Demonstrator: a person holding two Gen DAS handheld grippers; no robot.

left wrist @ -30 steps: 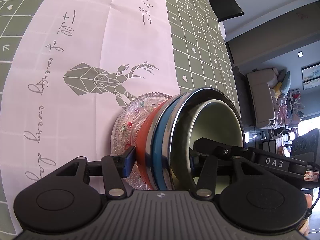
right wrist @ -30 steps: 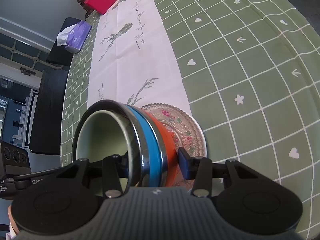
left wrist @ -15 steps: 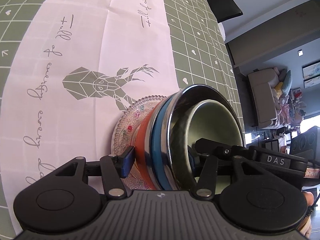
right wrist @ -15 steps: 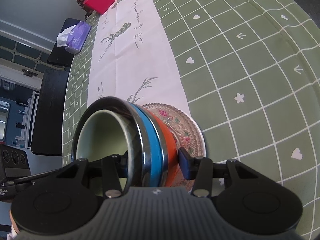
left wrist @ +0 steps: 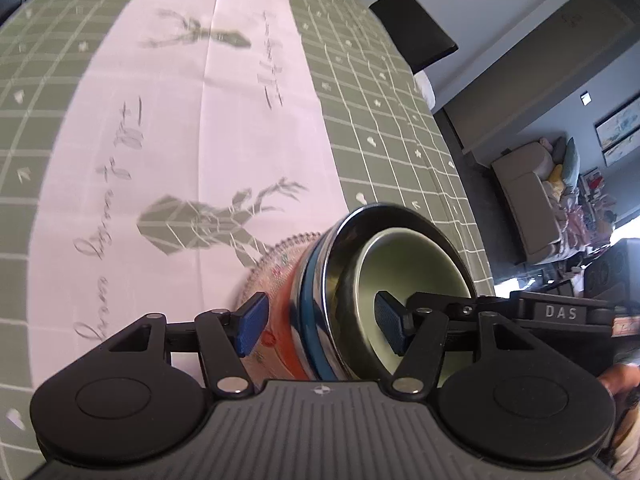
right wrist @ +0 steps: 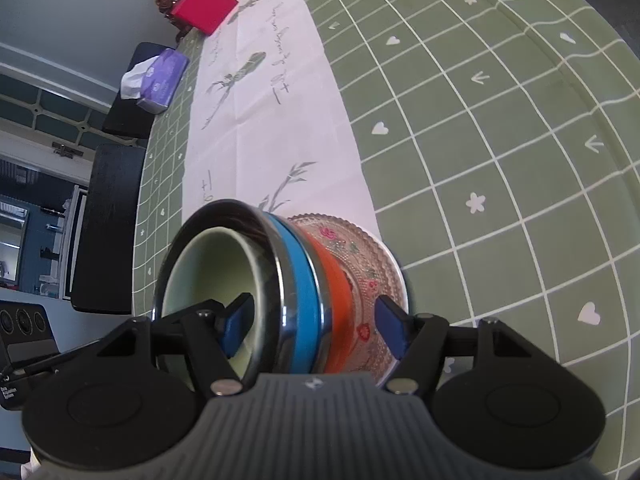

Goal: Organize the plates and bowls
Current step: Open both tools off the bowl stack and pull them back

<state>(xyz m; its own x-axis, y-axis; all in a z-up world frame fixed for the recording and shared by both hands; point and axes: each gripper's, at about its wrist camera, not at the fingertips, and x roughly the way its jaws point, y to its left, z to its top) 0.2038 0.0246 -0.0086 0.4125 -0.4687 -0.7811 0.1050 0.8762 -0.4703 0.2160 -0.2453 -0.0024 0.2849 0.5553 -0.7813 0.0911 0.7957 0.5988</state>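
The left gripper point(left wrist: 320, 326) had its blue fingers point(left wrist: 251, 328) spread apart, one on each side of the stack of dishes point(left wrist: 320, 300) and not pressing it: one finger was beside the glass plate point(left wrist: 276, 264), the other inside the pale green bowl point(left wrist: 408, 268). The right gripper point(right wrist: 316, 328) was the same, its fingers point(right wrist: 390, 328) spread, one in the green bowl point(right wrist: 208, 272) and one just beside the glass plate point(right wrist: 360, 256).

The stack point(right wrist: 304, 292) had, from the top, the green bowl, a steel bowl point(right wrist: 276, 280), a blue bowl point(right wrist: 302, 292), an orange bowl point(right wrist: 336, 288) and the patterned glass plate. It stood on the bench point(right wrist: 500, 160), at the edge of the white runner point(left wrist: 192, 140) with a deer print, where the green checked cloth point(left wrist: 380, 120) began.

At the far end of the bench were a purple tissue pack point(right wrist: 160, 80) and a red box point(right wrist: 204, 6).
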